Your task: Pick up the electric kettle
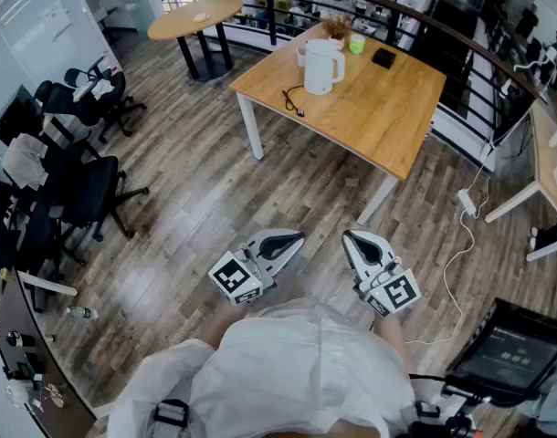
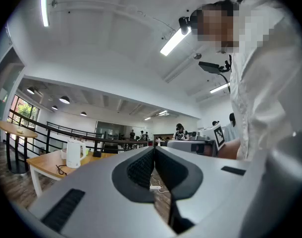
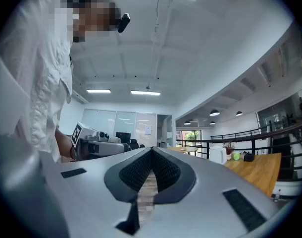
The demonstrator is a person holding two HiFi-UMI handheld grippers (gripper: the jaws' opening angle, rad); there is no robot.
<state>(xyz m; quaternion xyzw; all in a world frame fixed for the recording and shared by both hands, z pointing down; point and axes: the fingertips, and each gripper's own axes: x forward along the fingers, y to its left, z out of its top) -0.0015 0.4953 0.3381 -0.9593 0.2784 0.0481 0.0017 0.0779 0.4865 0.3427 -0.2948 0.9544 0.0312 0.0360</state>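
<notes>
Well off to the left of the wooden table (image 1: 388, 121), a cluster of black office chairs (image 1: 87, 185) stands on the plank floor (image 1: 215, 199). A round table (image 1: 194, 16) stands beyond the wooden table's far left corner.

The electric kettle (image 1: 320, 67) is white and stands upright on the wooden table, near that far left corner. A black cord (image 1: 293, 101) lies on the tabletop just beside it, toward the table's left edge. A green cup (image 1: 356, 44) and a flat black thing (image 1: 383, 58) sit along the table's far edge, to the right of the kettle.

You hold your left gripper (image 1: 299, 237) over the floor, on the near side of the wooden table and well apart from it. Its jaws are pressed together with nothing between them. In the left gripper view the kettle shows far off on the table's left end.

Your right gripper (image 1: 348, 236) hangs near the left one, equally far from the table. Its jaws are closed too, and they are empty. In the right gripper view the kettle stands small on the table, off to the right of the jaws.

A white power strip (image 1: 467, 199) lies on the floor just past the wooden table's right corner, and a white cable (image 1: 454, 263) trails from it along the floor.
</notes>
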